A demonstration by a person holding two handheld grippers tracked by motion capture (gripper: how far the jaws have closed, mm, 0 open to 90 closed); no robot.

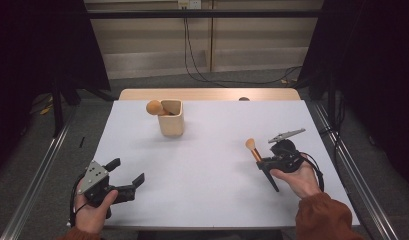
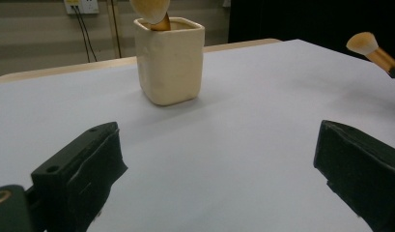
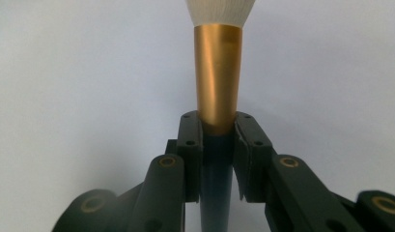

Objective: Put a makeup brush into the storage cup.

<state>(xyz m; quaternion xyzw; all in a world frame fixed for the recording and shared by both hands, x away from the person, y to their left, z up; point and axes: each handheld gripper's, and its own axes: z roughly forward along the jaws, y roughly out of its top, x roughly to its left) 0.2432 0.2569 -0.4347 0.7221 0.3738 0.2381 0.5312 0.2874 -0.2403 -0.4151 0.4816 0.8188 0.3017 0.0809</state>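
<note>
Brush (image 1: 254, 150) held over white table (image 1: 202, 170), dark room

Brush (image 3: 218, 72): bristle head cut off by top edge in right gripper view.
Cup (image 2: 170, 60) brush (image 2: 151, 10): head cropped at top edge, left gripper view.

High view: fixed above the near edge, facing forward and down over the whole white rectangular surface (image 1: 202, 165).
Left gripper view: low, near the surface, facing the cream square ceramic holder (image 2: 170, 60).
Right gripper view: very close on the gold-ferruled makeup brush (image 3: 217, 72).
Shared: holder (image 1: 171, 118) and brush (image 1: 254, 150) in high and left gripper views.
</note>
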